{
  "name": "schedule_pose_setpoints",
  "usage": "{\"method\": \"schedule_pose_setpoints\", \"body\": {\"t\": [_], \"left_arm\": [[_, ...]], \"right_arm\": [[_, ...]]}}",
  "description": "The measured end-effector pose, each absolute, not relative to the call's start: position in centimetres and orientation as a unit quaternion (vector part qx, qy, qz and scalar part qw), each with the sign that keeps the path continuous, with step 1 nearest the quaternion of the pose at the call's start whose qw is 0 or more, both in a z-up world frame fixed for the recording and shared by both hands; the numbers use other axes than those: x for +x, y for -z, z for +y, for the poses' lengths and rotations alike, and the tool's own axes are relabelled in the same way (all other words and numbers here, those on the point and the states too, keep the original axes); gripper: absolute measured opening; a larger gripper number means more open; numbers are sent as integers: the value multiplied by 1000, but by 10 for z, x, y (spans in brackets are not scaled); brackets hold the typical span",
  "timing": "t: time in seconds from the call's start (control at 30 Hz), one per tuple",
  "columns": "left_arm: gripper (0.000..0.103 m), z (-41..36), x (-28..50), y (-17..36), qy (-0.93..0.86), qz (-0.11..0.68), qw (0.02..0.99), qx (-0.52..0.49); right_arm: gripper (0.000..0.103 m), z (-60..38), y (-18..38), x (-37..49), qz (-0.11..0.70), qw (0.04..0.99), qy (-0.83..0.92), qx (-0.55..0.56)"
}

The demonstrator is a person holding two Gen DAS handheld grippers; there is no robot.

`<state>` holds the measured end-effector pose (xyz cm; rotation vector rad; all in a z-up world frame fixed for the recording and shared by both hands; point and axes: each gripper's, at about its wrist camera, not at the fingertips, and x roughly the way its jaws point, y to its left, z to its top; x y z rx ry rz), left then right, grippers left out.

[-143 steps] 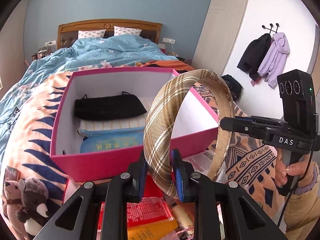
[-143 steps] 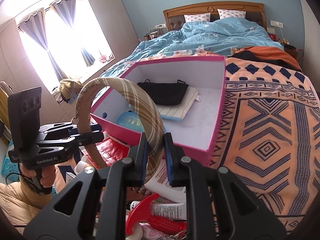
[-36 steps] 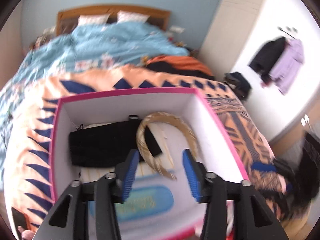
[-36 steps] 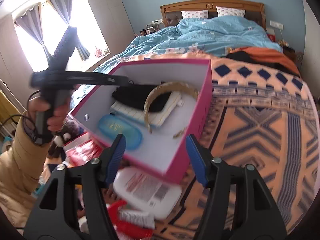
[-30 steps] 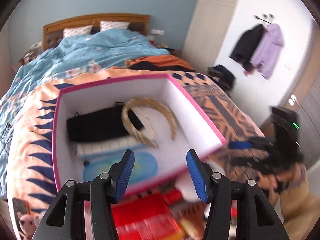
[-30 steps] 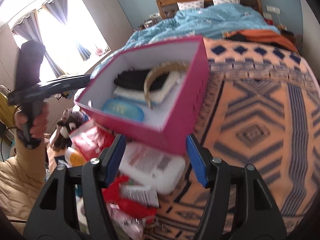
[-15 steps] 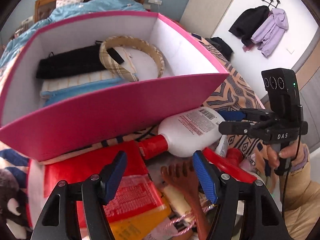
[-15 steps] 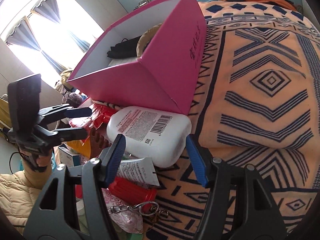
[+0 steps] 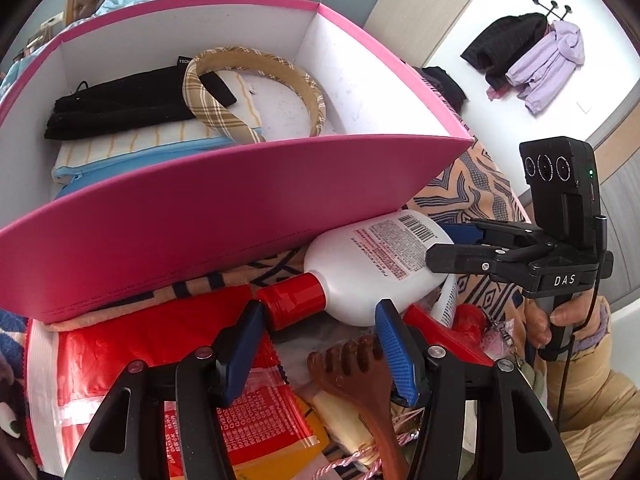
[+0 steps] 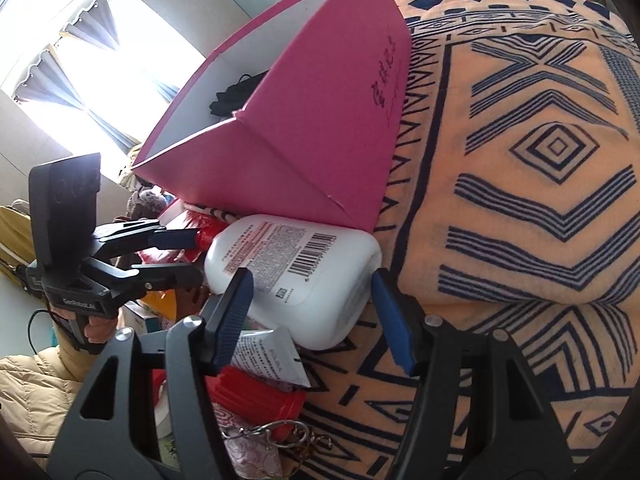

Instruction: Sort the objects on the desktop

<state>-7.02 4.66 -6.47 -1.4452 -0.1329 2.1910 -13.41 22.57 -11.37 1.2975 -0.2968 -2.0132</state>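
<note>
Lying smooth and rounded against the glossy pink box (image 9: 224, 216), the red-capped white bottle (image 9: 372, 264) sat between my spread right tongs (image 10: 312, 312); my empty left tongs (image 9: 320, 344) were closing.

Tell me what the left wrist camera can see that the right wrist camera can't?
Only the left wrist view shows the plaid headband lying in the pink box, the brown wooden comb and the coats on the wall hooks. Only the right wrist view shows the bright window with curtains and the keyring. Both show the pink box, the white bottle with a red cap and both tongs reaching for that bottle.
</note>
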Motion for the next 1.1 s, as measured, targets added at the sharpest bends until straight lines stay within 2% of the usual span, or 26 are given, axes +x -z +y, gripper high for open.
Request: {"method": "schedule_pose_setpoints", "body": {"t": [0.4, 0.67, 1.1], "left_arm": [[59, 43, -69, 59, -814, -64, 236, -527], [59, 44, -62, 47, -832, -58, 221, -506], [59, 46, -63, 55, -837, -39, 197, -509]], "right_arm": [[63, 226, 110, -129, -117, 349, 789, 492], [63, 223, 85, -111, -103, 348, 817, 449], [63, 204, 85, -106, -48, 326, 839, 434]]}}
